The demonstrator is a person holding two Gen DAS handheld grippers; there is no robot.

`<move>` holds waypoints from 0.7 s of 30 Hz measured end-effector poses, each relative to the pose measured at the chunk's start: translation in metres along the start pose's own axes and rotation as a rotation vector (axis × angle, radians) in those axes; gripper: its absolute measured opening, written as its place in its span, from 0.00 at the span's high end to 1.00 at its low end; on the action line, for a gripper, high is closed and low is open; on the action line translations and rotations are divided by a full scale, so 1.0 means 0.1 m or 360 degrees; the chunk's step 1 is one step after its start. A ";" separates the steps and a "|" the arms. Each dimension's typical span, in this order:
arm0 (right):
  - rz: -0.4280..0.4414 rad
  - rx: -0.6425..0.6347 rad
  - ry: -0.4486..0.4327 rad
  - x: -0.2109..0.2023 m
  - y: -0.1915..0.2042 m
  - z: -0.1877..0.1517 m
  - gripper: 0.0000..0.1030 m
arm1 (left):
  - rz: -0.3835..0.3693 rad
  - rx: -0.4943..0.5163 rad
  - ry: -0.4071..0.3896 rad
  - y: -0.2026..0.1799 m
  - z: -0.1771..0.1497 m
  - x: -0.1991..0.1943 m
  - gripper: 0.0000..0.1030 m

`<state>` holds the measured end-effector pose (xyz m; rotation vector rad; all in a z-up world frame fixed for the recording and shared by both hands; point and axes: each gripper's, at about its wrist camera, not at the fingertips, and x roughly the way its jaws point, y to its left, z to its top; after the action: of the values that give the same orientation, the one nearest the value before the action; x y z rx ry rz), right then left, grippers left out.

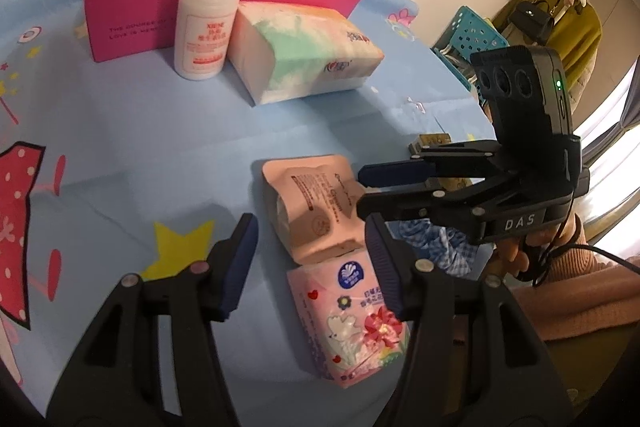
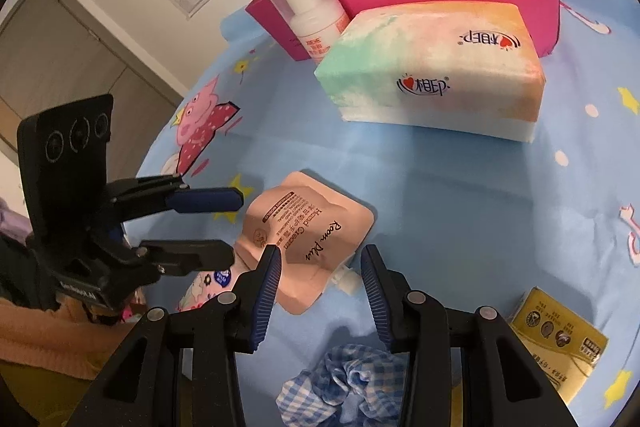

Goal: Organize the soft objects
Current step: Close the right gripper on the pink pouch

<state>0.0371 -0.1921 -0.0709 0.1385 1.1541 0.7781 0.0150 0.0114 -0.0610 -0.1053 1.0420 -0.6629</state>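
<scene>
A peach hand-cream pouch (image 1: 316, 203) lies mid-table; it also shows in the right wrist view (image 2: 308, 227). A pink flowered tissue pack (image 1: 352, 319) lies beside it, nearer me. A blue checked scrunchie (image 2: 340, 383) lies under the right gripper. A large tissue pack (image 1: 304, 51) sits before the open pink box (image 1: 132, 11). My left gripper (image 1: 310, 263) is open, hovering over the pouch and the pink pack. My right gripper (image 2: 320, 295) is open above the scrunchie, its tips near the pouch; it also shows in the left wrist view (image 1: 362, 191).
A white pump bottle (image 1: 206, 19) stands against the pink box. A yellow carton (image 2: 560, 339) lies at the right. A teal perforated basket (image 1: 468, 39) stands beyond the table's far right edge. The blue cartoon tablecloth (image 1: 140, 131) covers the table.
</scene>
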 end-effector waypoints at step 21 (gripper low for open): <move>0.0107 0.0029 -0.0071 0.04 0.02 0.02 0.60 | -0.0143 -0.0122 0.0035 0.20 -0.07 0.18 0.79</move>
<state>0.0385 -0.1880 -0.0721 0.2097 1.1193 0.8201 0.0246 0.0190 -0.0859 -0.2131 1.0890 -0.7064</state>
